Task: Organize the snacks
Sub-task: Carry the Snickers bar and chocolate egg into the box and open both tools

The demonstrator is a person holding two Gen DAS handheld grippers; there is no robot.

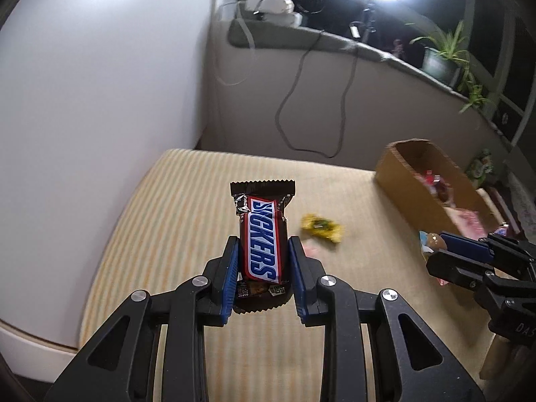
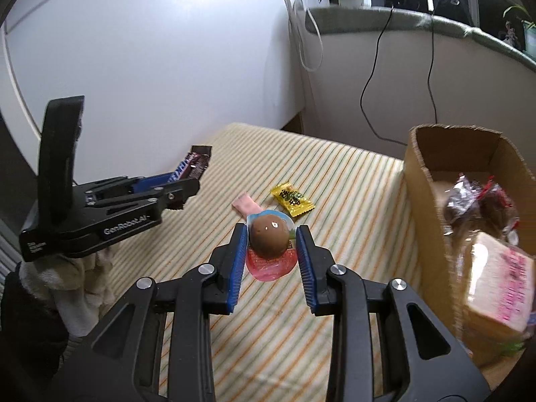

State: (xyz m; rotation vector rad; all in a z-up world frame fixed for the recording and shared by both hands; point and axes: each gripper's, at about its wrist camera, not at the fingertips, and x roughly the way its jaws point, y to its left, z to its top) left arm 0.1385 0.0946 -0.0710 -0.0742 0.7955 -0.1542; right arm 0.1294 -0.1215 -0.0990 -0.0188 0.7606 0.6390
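My left gripper (image 1: 263, 244) is shut on a brown Snickers bar (image 1: 263, 238), which stands upright between the blue pads, lifted off the striped table (image 1: 167, 221). The same gripper (image 2: 187, 184) and bar (image 2: 192, 165) show at the left of the right wrist view. My right gripper (image 2: 272, 234) is shut on a chocolate-egg snack (image 2: 270, 238) in a clear blister with a pink base, held above the table. That gripper (image 1: 435, 246) and its snack (image 1: 433, 239) appear at the right edge of the left wrist view.
A yellow candy wrapper (image 2: 292, 199) and a pink wrapper (image 2: 246, 205) lie on the striped cloth (image 2: 351, 181). An open cardboard box (image 2: 422, 174) at the right holds wrapped sweets and a pink-labelled packet. Cables hang down the wall behind. A person's sleeve (image 2: 80, 281) shows under the left gripper.
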